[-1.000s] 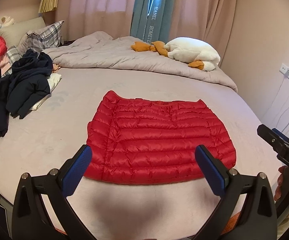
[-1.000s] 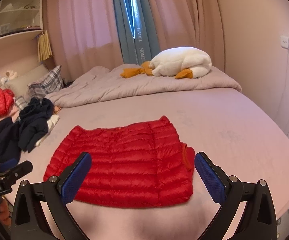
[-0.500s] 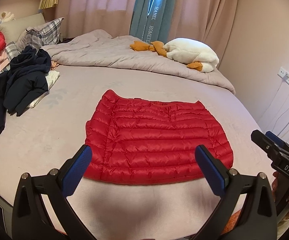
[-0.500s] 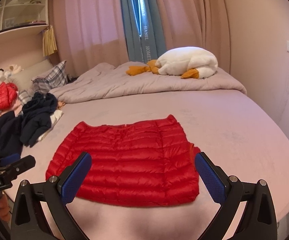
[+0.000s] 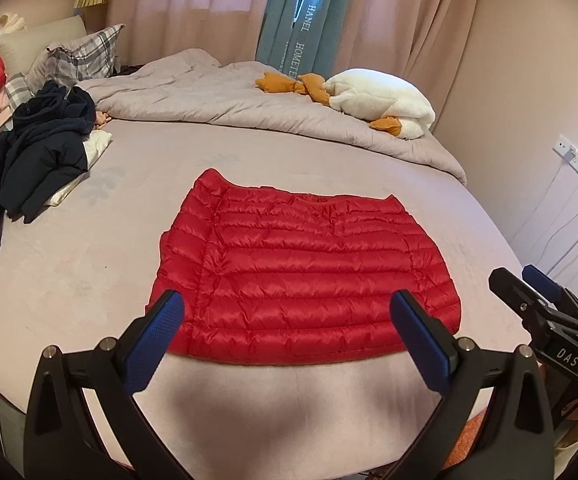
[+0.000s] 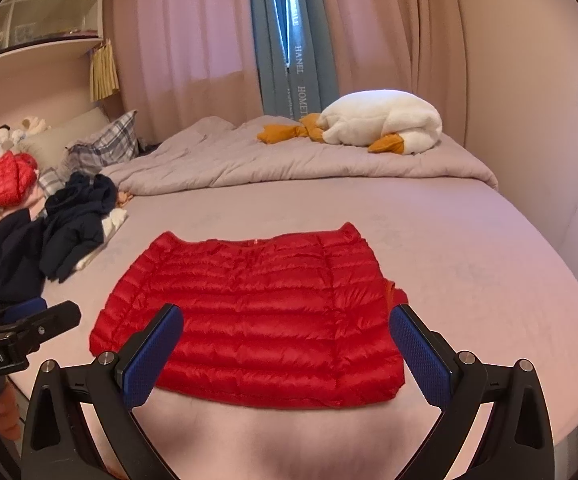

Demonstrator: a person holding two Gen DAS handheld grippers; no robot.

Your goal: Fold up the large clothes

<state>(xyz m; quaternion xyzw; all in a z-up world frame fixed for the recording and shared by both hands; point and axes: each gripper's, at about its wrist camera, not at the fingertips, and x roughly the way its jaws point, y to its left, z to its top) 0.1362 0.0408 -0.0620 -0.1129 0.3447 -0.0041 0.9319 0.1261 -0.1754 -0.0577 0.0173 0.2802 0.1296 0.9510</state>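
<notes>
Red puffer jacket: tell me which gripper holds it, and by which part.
Neither. The red puffer jacket lies flat on the bed; the left gripper and right gripper are both open and hold nothing.

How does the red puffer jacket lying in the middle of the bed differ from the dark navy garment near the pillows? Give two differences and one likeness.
The red puffer jacket is folded flat into a neat block; the navy garment lies crumpled in a heap. The jacket is shiny and quilted; the navy garment looks matte and soft. Both rest on the bed, untouched by either gripper.
</notes>
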